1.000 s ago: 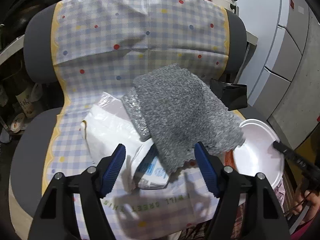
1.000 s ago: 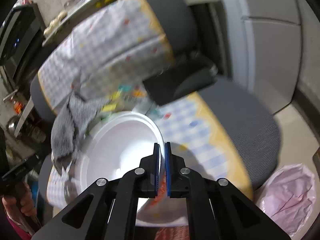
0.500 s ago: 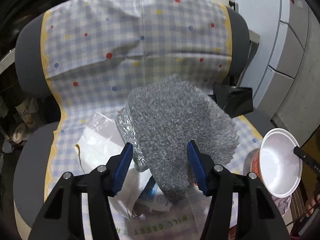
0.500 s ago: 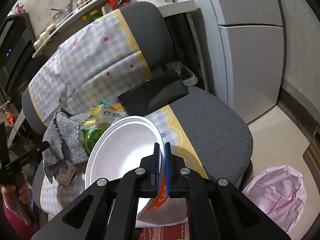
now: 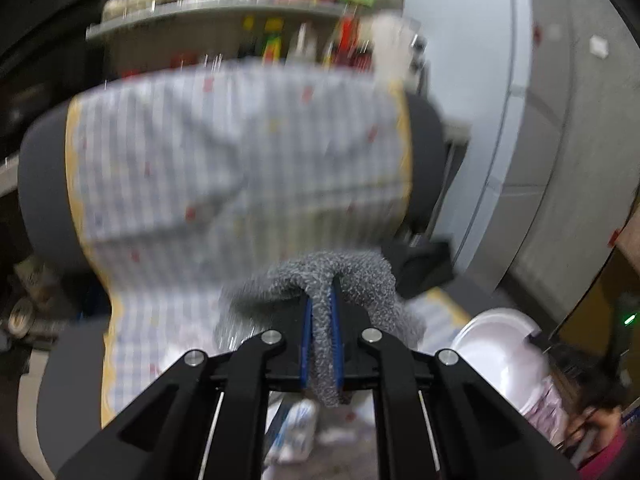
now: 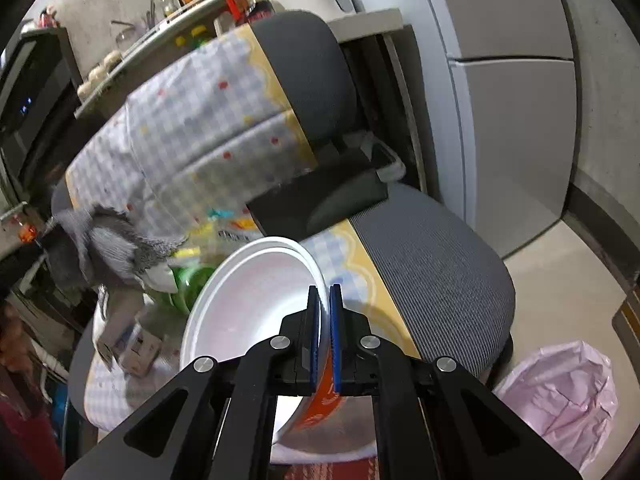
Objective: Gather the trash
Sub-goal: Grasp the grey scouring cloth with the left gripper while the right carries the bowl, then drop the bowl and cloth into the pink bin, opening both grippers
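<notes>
A grey office chair (image 6: 432, 264) draped in a blue-checked, dotted cloth (image 5: 240, 160) fills the space ahead of both grippers. The right gripper (image 6: 325, 300) clamps the rim of a white foam bowl with an orange outside (image 6: 248, 296). The left gripper (image 5: 321, 300) is closing on a fuzzy grey knitted cloth (image 5: 344, 276), pinched between its blue pads and draped over them.

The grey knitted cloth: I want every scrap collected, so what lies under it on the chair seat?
Below the grey knitted cloth, pinched in the closing left gripper, lie a green container, white wrappers and a small printed packet. Anything beneath its hanging folds stays hidden.
</notes>
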